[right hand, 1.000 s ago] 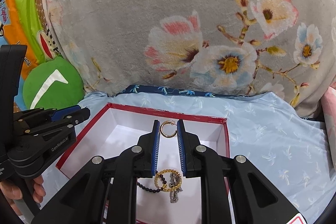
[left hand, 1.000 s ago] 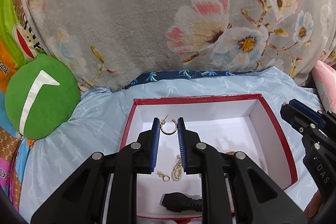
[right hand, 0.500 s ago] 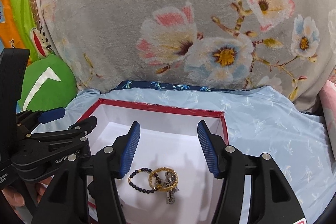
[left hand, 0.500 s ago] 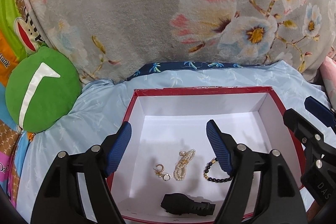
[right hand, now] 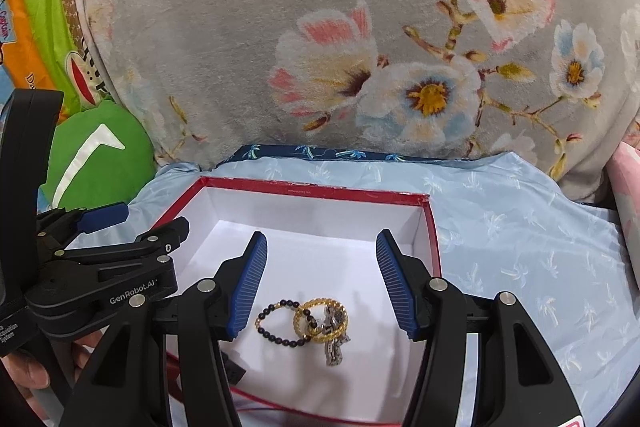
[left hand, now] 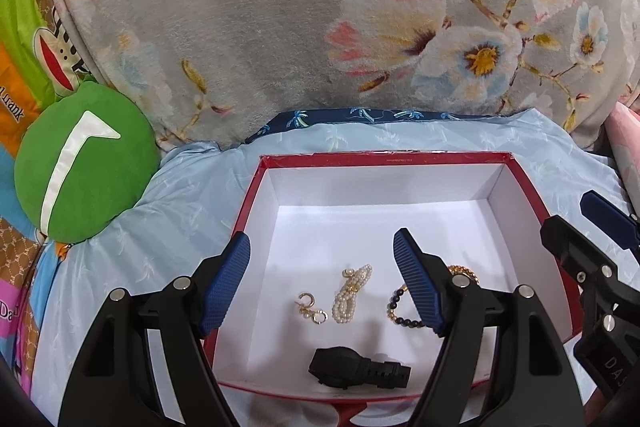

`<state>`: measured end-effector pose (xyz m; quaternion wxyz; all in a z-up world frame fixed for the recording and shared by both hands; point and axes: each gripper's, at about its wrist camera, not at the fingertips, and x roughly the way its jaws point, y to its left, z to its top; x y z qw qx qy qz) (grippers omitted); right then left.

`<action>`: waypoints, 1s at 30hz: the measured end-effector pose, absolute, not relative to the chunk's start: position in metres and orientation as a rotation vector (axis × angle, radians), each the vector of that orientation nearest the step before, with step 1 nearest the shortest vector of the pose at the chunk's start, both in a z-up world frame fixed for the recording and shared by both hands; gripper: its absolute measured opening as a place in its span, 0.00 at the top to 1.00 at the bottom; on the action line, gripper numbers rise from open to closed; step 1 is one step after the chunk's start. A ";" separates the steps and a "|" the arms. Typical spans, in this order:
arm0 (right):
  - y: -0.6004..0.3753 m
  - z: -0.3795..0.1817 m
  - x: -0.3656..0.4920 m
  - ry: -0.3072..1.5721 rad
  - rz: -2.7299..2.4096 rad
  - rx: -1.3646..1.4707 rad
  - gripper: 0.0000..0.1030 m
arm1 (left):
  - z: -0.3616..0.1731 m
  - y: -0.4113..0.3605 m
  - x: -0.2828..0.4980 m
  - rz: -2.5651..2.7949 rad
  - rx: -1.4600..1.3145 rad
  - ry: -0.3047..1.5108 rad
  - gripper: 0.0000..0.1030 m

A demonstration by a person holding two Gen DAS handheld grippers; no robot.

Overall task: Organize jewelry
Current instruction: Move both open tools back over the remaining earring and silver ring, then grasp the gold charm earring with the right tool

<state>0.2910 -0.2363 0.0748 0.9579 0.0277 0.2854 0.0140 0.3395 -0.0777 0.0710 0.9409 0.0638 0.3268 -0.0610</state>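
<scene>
Well, both the left gripper [left hand: 322,283] and right gripper [right hand: 322,283] hang spread wide and empty inside the red-rimmed box [left hand: 384,158], whose far half lies bare.

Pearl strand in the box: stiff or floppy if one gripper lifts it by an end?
Probably floppy: the pearl strand lies doubled in loose loops. It would likely dangle and swing. The small smooth beads may slip between the wide-open left gripper pads, so pinch the bunched middle.
</scene>
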 end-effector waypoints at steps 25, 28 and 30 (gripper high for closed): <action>-0.184 -0.045 0.100 0.937 0.159 0.072 0.47 | -0.014 0.016 0.181 -0.047 0.084 0.875 0.18; -0.176 -0.054 0.093 0.942 0.153 0.056 0.48 | -0.022 0.019 0.170 -0.048 0.088 0.898 0.18; -0.172 -0.057 0.092 0.942 0.150 0.044 0.54 | -0.025 0.019 0.163 -0.056 0.087 0.907 0.18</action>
